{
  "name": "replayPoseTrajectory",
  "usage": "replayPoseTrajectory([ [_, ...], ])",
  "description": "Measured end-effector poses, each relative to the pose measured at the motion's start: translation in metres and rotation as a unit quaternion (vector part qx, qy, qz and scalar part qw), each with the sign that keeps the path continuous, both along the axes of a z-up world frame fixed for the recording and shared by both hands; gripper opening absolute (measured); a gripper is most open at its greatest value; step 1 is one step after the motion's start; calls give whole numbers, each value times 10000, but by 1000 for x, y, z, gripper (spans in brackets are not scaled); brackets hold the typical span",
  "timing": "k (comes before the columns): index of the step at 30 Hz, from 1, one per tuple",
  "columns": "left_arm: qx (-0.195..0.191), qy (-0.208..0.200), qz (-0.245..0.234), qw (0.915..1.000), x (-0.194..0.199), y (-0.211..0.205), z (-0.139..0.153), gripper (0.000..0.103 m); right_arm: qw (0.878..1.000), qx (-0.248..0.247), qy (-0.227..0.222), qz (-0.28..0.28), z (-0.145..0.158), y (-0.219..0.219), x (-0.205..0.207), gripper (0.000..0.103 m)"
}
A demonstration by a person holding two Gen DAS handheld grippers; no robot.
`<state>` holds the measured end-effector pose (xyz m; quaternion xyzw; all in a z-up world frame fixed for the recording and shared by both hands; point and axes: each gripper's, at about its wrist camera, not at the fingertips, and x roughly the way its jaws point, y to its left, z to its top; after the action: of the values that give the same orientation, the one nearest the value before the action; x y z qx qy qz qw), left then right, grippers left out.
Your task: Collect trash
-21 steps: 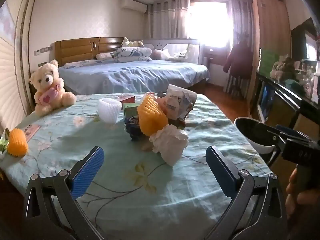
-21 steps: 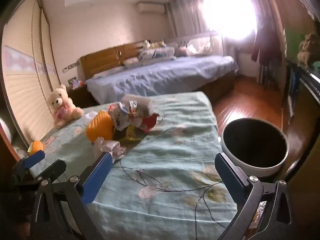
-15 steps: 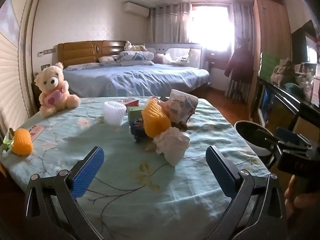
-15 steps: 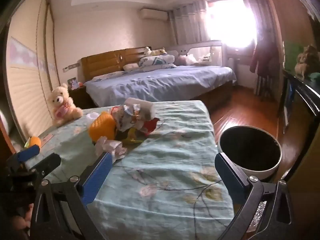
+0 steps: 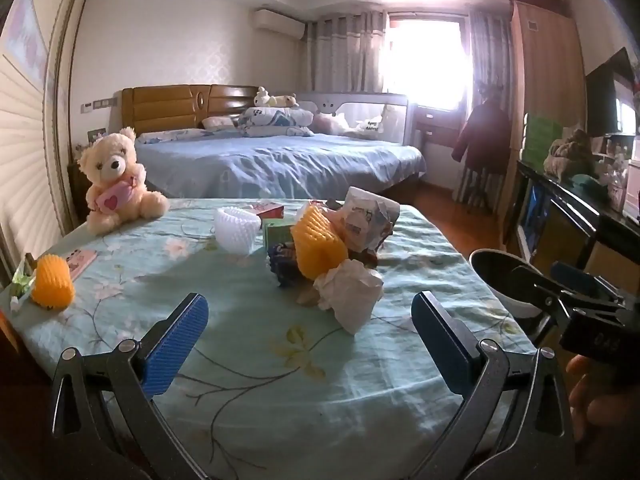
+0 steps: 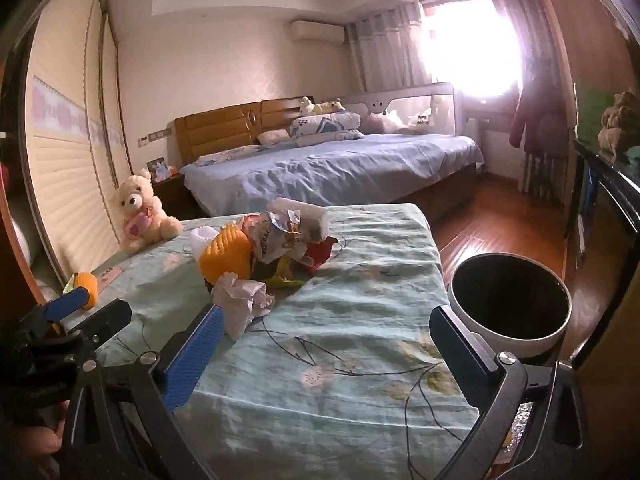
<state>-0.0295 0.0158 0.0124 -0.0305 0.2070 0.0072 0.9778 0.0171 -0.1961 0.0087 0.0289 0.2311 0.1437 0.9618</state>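
Observation:
A heap of trash lies mid-table on a floral cloth: a crumpled white tissue (image 5: 351, 296) (image 6: 242, 300) nearest me, an orange foam fruit net (image 5: 319, 246) (image 6: 226, 252), crumpled printed wrappers (image 5: 366, 222) (image 6: 280, 236) and a white foam net (image 5: 236, 230). A second orange net (image 5: 52, 284) sits at the table's left edge. A white bin with a dark inside (image 6: 510, 302) (image 5: 500, 276) stands on the floor right of the table. My left gripper (image 5: 308, 338) is open, short of the tissue. My right gripper (image 6: 324, 354) is open over the cloth, holding nothing.
A cream teddy bear (image 5: 116, 182) (image 6: 140, 214) sits at the table's far left corner. A bed (image 5: 280, 164) lies behind the table. A dark cabinet (image 5: 580, 220) lines the right wall, with wooden floor (image 6: 500, 220) between it and the table.
Both views have tilted up a little, so the table and trash sit slightly lower in frame. Both grippers stay wide open and empty.

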Motion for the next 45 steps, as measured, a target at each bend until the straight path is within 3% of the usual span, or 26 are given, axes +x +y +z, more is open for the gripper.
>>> replayPoseTrajectory([
  [45,-3,46,-14,10000,2,-3,-3,103,10000,81,21,43,0,0,-4,103],
])
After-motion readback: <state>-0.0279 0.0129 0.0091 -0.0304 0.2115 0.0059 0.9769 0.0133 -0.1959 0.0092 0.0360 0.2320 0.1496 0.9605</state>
